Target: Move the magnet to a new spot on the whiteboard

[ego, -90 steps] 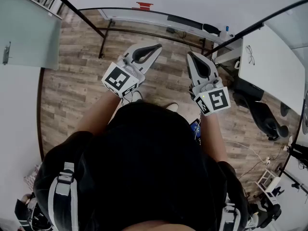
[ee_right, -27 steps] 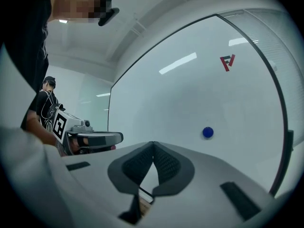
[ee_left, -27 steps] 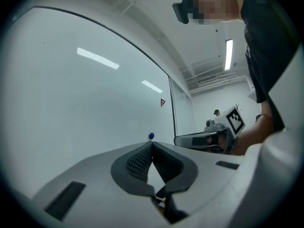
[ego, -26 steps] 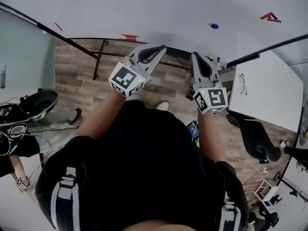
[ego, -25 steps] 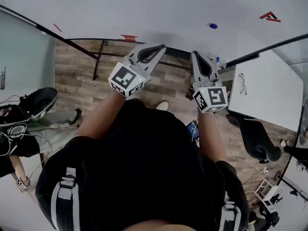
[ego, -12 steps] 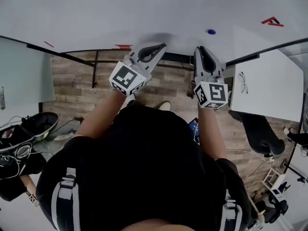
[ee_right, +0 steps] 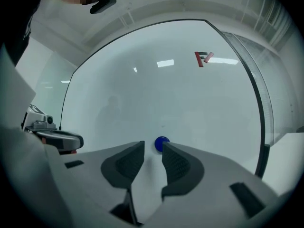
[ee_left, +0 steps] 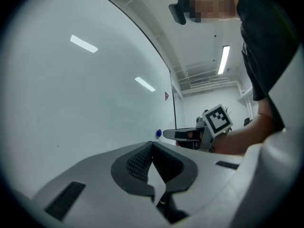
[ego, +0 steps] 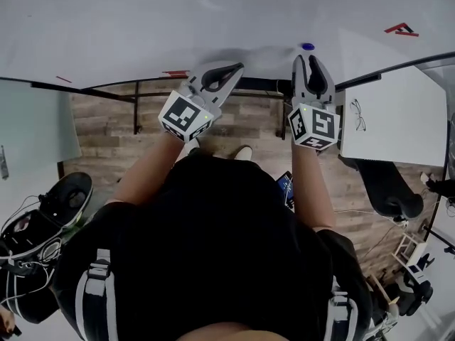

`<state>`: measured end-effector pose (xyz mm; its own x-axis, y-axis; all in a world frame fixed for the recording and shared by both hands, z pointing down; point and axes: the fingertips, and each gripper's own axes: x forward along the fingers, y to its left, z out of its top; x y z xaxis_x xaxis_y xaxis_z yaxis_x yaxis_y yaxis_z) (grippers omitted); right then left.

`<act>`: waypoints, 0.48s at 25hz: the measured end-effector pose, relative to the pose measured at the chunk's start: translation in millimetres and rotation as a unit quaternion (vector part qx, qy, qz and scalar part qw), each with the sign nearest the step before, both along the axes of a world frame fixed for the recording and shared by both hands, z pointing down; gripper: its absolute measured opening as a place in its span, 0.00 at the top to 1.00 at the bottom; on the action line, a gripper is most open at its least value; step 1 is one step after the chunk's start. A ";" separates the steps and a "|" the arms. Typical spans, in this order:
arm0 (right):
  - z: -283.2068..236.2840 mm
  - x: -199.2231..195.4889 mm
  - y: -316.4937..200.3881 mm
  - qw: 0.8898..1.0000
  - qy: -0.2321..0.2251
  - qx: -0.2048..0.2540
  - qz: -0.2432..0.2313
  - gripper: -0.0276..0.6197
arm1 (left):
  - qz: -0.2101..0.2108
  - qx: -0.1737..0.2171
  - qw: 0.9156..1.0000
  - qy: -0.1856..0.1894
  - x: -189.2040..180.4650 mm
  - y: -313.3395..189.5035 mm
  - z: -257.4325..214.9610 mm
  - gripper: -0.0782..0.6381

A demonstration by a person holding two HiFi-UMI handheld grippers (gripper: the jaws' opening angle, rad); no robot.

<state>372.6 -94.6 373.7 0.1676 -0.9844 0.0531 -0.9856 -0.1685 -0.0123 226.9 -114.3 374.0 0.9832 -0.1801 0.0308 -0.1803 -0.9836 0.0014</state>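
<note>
seen from above, a person in a dark top faces a large white whiteboard (ego: 142,20), holding one grey two-jaw gripper in each hand. at left, the left gripper (ego: 222,73) points at bare board, its jaws pressed together on nothing. it is well apart from the task's thing.

at right, the right gripper (ee_right: 153,148) is aimed nearly straight at the board. its jaws are opening, with a clear gap and nothing between the ribbed pads. the small round blue magnet (ee_right: 161,143) sits flat on the board just beyond the fingertips. it lies a touch toward the right-hand jaw, whose tip partly hides its edge. this is plainly the nearer gripper.

the magnet is a disc, so it has no long axis to line up with. judging from this, the coming move needs a short push forward and a slight shift right, so the disc's rim comes between the pads. further right on the board is a small red mark (ee_right: 203,58).
</note>
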 end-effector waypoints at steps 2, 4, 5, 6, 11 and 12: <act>-1.0 6.2 -4.0 1.000 0.003 -0.001 0.009 0.76 | -0.002 -0.001 1.000 -0.001 0.3 -1.8 1.1 0.88; 3.6 17.0 -13.3 1.000 0.011 -0.009 0.020 0.75 | -0.003 -0.004 1.000 -0.002 5.4 -8.8 5.6 0.88; 5.6 20.7 -16.8 0.999 0.017 -0.013 0.025 0.73 | -0.003 -0.005 1.000 -0.003 6.6 -10.8 7.0 0.88; 6.8 23.0 -19.0 0.999 0.025 -0.017 0.029 0.72 | -0.003 -0.005 1.000 -0.003 6.7 -11.6 7.7 0.88; 5.9 24.8 -24.5 0.998 0.050 -0.019 0.040 0.72 | -0.008 -0.005 1.000 -0.007 0.5 -15.2 8.4 0.88; 6.2 24.8 -25.9 0.998 0.051 -0.019 0.042 0.72 | -0.009 -0.006 1.000 -0.007 -1.0 -16.5 8.6 0.88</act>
